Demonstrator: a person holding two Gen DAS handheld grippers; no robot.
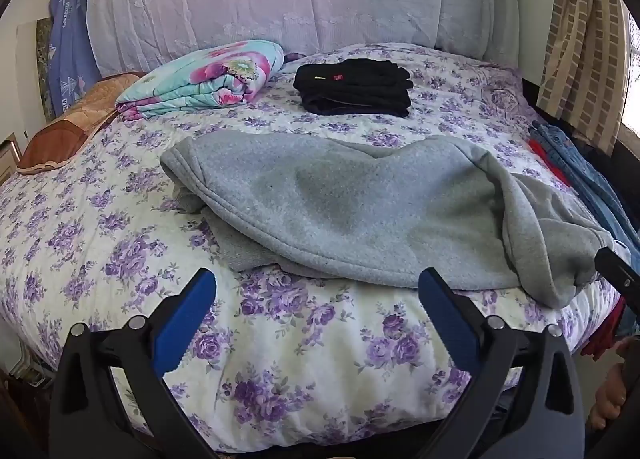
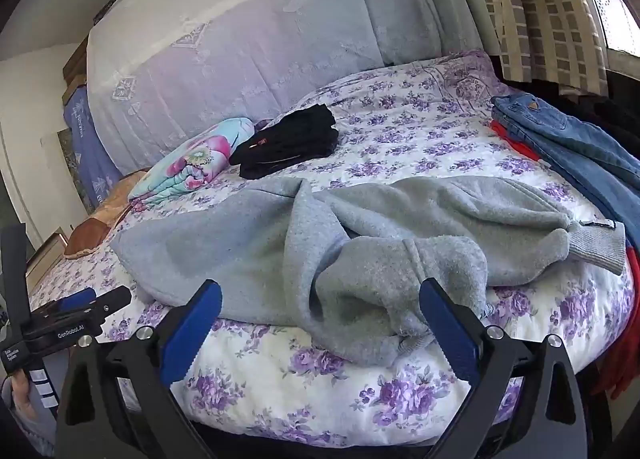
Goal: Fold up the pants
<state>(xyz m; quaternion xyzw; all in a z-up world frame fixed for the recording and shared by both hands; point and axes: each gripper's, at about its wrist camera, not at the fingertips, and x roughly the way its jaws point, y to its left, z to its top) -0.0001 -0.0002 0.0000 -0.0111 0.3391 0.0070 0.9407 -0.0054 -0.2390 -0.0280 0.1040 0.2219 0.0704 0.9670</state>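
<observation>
The grey sweatpants (image 1: 360, 215) lie in a loose heap across the near half of the bed (image 1: 280, 359), on the purple-flowered quilt, not yet folded. In the left wrist view the broad upper part is spread roughly flat with a ribbed band peeking out underneath at the left. In the right wrist view 1 leg is bunched and rolled toward the bed's near edge, and a ribbed cuff (image 2: 596, 247) sticks out to the right, close to the blue jeans (image 2: 568, 147).

The left gripper (image 1: 316, 311) hangs above bare quilt just short of the fabric, jaws spread wide with nothing between them. The right gripper (image 2: 320, 319) also stands wide apart; the rolled leg sits between its blue fingers (image 2: 192, 323), but the pads do not press on it.

Further back, a folded black garment (image 1: 354, 87) rests beside a folded floral blanket (image 1: 204, 79), so 1 piece looks finished already. For the grey pair, nothing seems done: my guess is the legs need straightening and laying together before any fold
</observation>
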